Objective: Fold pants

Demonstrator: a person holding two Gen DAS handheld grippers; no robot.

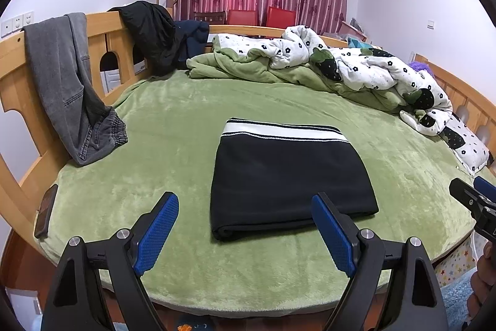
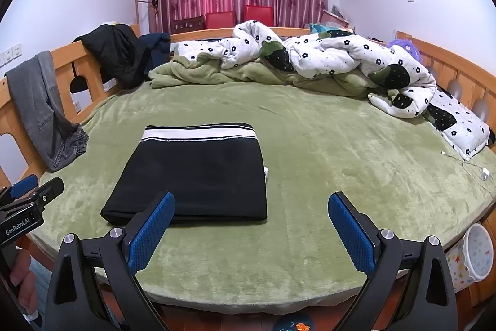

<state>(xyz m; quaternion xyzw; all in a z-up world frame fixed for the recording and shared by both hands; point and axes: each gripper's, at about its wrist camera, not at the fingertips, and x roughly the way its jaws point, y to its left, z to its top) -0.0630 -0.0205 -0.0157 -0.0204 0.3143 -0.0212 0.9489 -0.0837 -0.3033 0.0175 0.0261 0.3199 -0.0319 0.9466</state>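
Observation:
The black pants [image 1: 288,176] lie folded into a flat rectangle on the green bed cover [image 1: 173,120], white striped waistband at the far edge. They also show in the right wrist view [image 2: 198,172]. My left gripper [image 1: 245,207] is open and empty, held above the bed's near edge just in front of the pants. My right gripper [image 2: 251,203] is open and empty, to the right of the pants. The right gripper shows at the right edge of the left wrist view [image 1: 474,197]; the left gripper shows at the left edge of the right wrist view [image 2: 31,191].
Grey jeans [image 1: 65,89] hang over the wooden bed rail [image 1: 12,76] on the left. A black jacket [image 1: 152,30] drapes over the rail further back. A rumpled floral quilt [image 1: 356,64] lies along the far side. A phone [image 1: 46,210] lies at the left bed edge. A white charger and cable [image 2: 477,169] lie on the right.

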